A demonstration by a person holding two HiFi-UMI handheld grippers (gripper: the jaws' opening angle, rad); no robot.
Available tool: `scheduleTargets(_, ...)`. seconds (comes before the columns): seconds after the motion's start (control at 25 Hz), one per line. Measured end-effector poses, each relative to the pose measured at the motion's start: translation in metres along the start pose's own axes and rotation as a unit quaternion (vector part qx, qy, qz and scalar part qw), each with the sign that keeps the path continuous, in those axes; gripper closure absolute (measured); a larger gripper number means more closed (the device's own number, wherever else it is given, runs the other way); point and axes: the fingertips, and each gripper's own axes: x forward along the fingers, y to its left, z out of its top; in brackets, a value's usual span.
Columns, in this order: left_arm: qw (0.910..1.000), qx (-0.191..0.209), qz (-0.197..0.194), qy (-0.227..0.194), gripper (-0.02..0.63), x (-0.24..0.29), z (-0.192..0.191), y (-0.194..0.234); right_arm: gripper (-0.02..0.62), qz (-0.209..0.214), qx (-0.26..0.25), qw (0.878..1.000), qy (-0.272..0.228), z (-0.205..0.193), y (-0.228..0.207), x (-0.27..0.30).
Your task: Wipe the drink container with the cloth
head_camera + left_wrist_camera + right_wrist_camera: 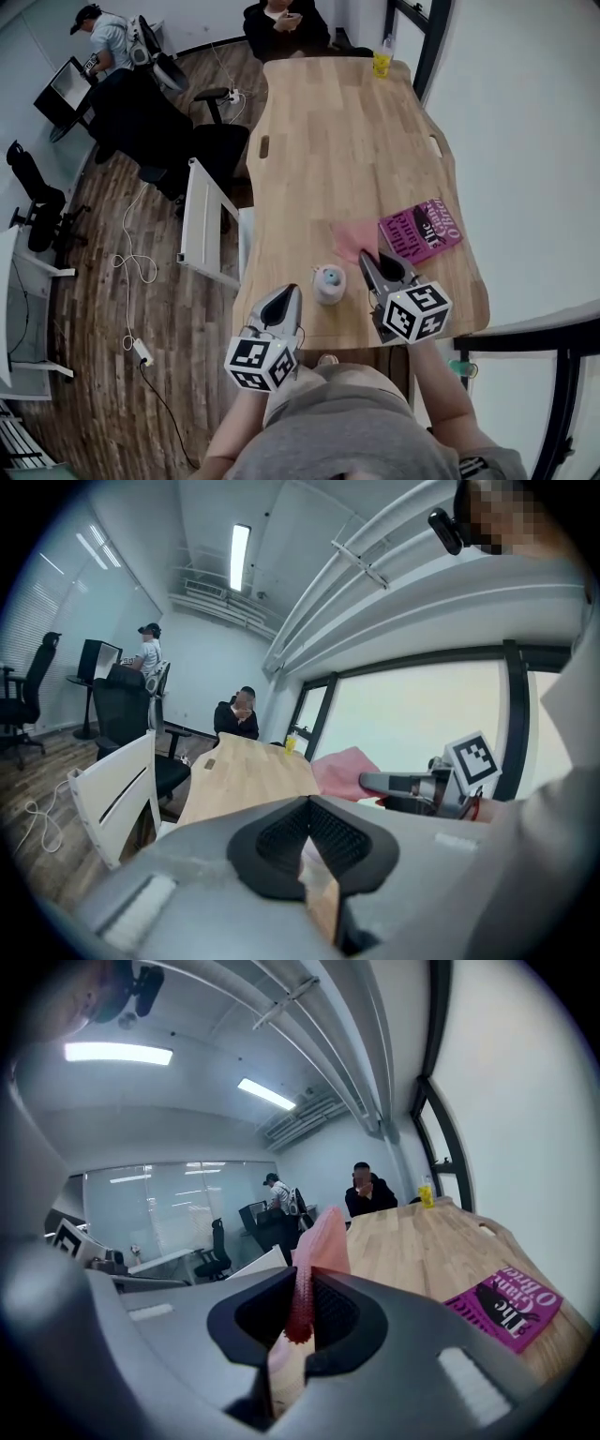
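The drink container (329, 283), a small white bottle with a pale blue top, stands upright near the table's front edge, between the two grippers. My right gripper (368, 262) is just right of it and shut on a pink cloth (354, 239), which trails away over the table. In the right gripper view the cloth (319, 1241) stands pinched between the jaws of that gripper (305, 1283). My left gripper (286, 305) sits left of the bottle at the table edge, shut and holding nothing (307, 803). The bottle is hidden in both gripper views.
A purple book (420, 230) lies right of the cloth. A yellow cup (382, 62) stands at the far end of the wooden table (347, 141), where a person sits. A white chair (202, 225) stands at the table's left.
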Motion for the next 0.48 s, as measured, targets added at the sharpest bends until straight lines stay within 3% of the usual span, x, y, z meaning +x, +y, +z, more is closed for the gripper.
scheduleTargets(0.48, 0.9992, -0.006, 0.034, 0.022, 0.601, 0.003, -0.019, 0.015, 0.565, 0.066, 0.050, 0.994, 0.071, -0.047, 0.005, 0.037)
